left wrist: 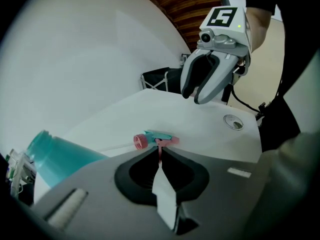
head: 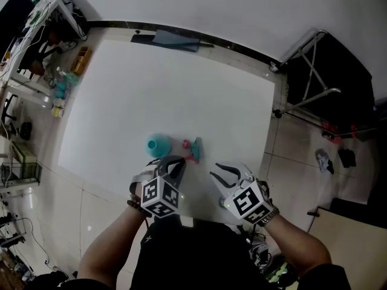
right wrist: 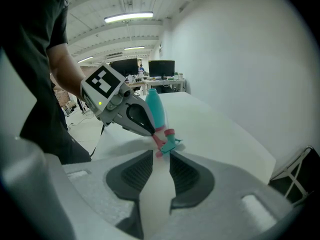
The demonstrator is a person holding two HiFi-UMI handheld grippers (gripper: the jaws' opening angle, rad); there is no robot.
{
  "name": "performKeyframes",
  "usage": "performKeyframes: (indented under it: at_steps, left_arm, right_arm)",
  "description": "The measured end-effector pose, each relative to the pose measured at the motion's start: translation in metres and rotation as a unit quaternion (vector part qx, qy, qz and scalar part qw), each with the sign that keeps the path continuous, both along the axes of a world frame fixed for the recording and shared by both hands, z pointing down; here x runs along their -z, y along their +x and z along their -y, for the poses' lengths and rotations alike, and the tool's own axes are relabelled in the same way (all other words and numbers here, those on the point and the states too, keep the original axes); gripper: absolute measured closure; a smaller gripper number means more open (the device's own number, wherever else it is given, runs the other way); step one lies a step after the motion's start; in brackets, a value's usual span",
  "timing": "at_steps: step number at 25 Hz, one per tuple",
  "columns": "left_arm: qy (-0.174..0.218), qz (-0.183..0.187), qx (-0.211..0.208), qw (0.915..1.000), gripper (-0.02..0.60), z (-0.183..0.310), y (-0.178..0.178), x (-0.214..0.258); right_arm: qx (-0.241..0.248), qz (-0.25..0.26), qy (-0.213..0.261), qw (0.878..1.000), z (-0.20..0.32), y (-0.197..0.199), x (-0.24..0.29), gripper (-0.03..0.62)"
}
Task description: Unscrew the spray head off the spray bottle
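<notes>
One spray head [head: 193, 148] off bottle [head: 158, 145]

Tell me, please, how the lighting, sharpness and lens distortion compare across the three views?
Head view: even, soft light; fisheye bows the edges of the table. Left gripper view: black vignette at the corners; the bottle looks soft and stretched at the edge, the spray head fairly sharp. Right gripper view: the ceiling lamp is blown out white; the near jaws look soft.

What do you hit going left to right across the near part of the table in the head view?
teal bottle → spray head → right gripper. The left gripper overlaps the bottle and the head, so it is left out.
</notes>
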State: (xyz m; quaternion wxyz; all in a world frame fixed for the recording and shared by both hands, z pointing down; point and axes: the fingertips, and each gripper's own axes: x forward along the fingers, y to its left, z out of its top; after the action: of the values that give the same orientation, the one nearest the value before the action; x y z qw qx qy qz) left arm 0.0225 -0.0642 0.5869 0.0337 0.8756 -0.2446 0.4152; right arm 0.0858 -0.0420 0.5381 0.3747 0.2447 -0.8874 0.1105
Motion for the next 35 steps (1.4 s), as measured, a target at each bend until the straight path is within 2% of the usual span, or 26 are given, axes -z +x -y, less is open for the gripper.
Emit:
performKeyframes:
  at_steps: [6, 11, 15, 19, 25, 30, 35]
  left_arm:
    - [-0.011, -0.039, 0.007, 0.9992, 0.546, 0.002, 0.005, 0.013]
    - [-0.025, -0.082, 0.007, 0.9963, 0.546, 0.002, 0.013, 0.032]
    - [-0.042, -0.118, 0.004, 0.9921, 0.546, 0.0, 0.02, 0.049]
    - [-0.067, -0.163, 0.009, 0.9844, 0.546, 0.001, 0.025, 0.069]
    - [-0.11, -0.241, 0.012, 0.9642, 0.546, 0.002, 0.032, 0.102]
    - [-0.155, -0.299, -0.004, 0.9417, 0.546, -0.004, 0.037, 0.128]
    - [-0.193, -0.348, -0.024, 0.9171, 0.546, -0.012, 0.045, 0.157]
  right_arm:
    - [0.009, -0.02, 0.011, 1.0, 0.001, 0.005, 0.001, 0.497]
    - [0.04, -0.06, 0.051, 0.996, 0.001, 0.014, -0.003, 0.474]
    - [0.075, -0.096, 0.101, 0.987, 0.004, 0.019, 0.001, 0.457]
    - [0.113, -0.127, 0.15, 0.974, 0.007, 0.024, 0.008, 0.436]
    - [0.148, -0.157, 0.221, 0.951, 0.013, 0.029, 0.028, 0.419]
    - [0.182, -0.171, 0.304, 0.919, 0.022, 0.027, 0.055, 0.419]
    - [0.217, -0.179, 0.354, 0.892, 0.021, 0.022, 0.074, 0.419]
